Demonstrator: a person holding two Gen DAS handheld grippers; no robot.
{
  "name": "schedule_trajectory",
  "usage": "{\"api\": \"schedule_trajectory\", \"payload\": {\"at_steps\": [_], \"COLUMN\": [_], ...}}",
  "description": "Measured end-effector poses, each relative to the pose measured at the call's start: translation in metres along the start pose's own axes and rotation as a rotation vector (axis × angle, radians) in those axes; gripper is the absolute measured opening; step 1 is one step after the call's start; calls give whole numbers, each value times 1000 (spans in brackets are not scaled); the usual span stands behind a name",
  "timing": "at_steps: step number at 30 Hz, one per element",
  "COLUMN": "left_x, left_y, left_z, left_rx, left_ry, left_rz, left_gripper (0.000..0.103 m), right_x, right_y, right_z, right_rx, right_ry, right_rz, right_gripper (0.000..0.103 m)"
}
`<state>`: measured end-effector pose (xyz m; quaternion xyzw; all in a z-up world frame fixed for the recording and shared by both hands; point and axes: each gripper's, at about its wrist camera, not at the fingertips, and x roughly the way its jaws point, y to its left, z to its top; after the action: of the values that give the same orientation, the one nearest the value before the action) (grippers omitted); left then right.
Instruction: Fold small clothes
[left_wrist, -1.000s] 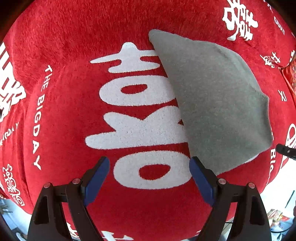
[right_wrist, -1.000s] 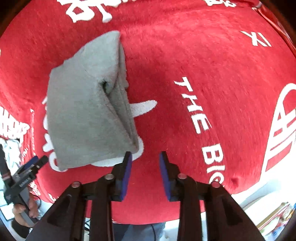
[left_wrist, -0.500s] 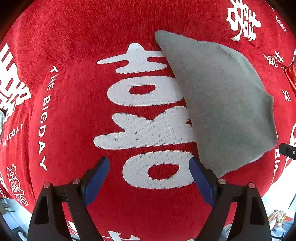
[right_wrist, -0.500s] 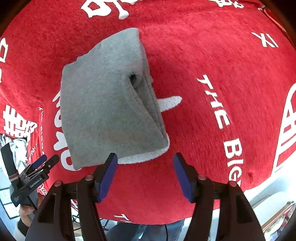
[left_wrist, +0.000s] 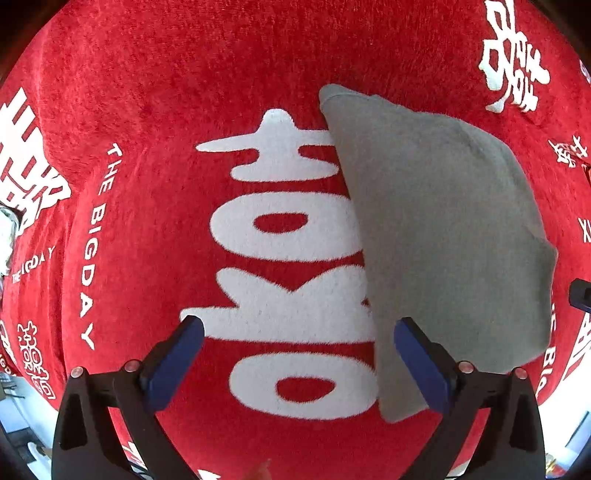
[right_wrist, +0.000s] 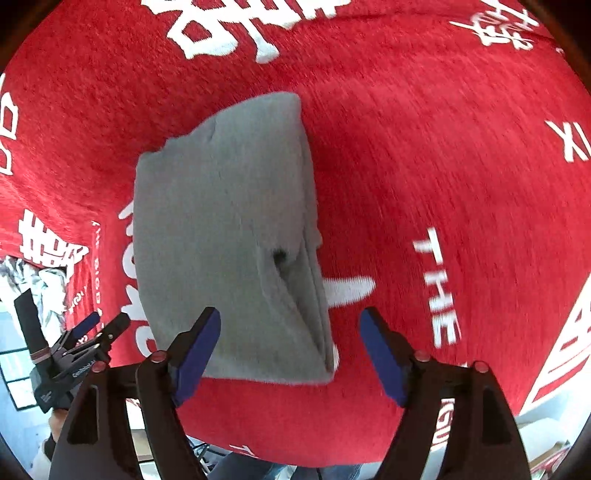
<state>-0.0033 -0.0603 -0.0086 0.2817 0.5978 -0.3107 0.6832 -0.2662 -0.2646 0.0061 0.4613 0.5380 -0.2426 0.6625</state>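
While both grippers hover over the table, a folded grey cloth lies flat on the red cover, free of either tool.

From the left wrist view, the left gripper points down at the cover with its jaws spread wide and opening. Between them is only red plush and a big white character. The blue pad on the right side of that view stands in front of the cloth's near corner; whether it touches the fabric cannot be told, but nothing is pinched. The cloth fills the right half of this view, and its left edge runs across the white character.

From the right wrist view, the right gripper tilts steeply down, its jaws opening too. The cloth appears as a thick folded block, with its layered edges and a small dark gap on the side nearest the middle of the view. Its near end lies in the gap between the blue pads, which do not press on it. At the lower left of this view the other gripper shows at the cover's edge. White print reading "THE BIG" runs along the cover to the right of the cloth.
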Motion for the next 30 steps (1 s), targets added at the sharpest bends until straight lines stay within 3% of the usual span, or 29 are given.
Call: {"api": "schedule_trajectory", "payload": {"at_steps": [1,9,16,19,24,30], "left_x": [1,21,27,33,62,74], "left_y": [-1,8,6,2,-5,-23], "left_z": [3,29,49,59,68,74], "left_rx": [-5,-73,-109,-111,-113,-88], "left_ry": [-1,45,34,33,100,111], "left_rz": [1,8,-153,-217,-369,-482], "left_gripper": [103,103,103,103,103,103], "right_x": [1,11,32,44,64,82], "right_y": [-1,-19,-35,-38,-42,-28], "right_z": [5,41,67,76,83,87], "right_rx": [-3,24,84,98,80,38], "right_ry": [6,26,68,97,161,212], "right_rz": [13,99,251,370,491,588], "right_gripper": [93,93,93,93,93,94]}}
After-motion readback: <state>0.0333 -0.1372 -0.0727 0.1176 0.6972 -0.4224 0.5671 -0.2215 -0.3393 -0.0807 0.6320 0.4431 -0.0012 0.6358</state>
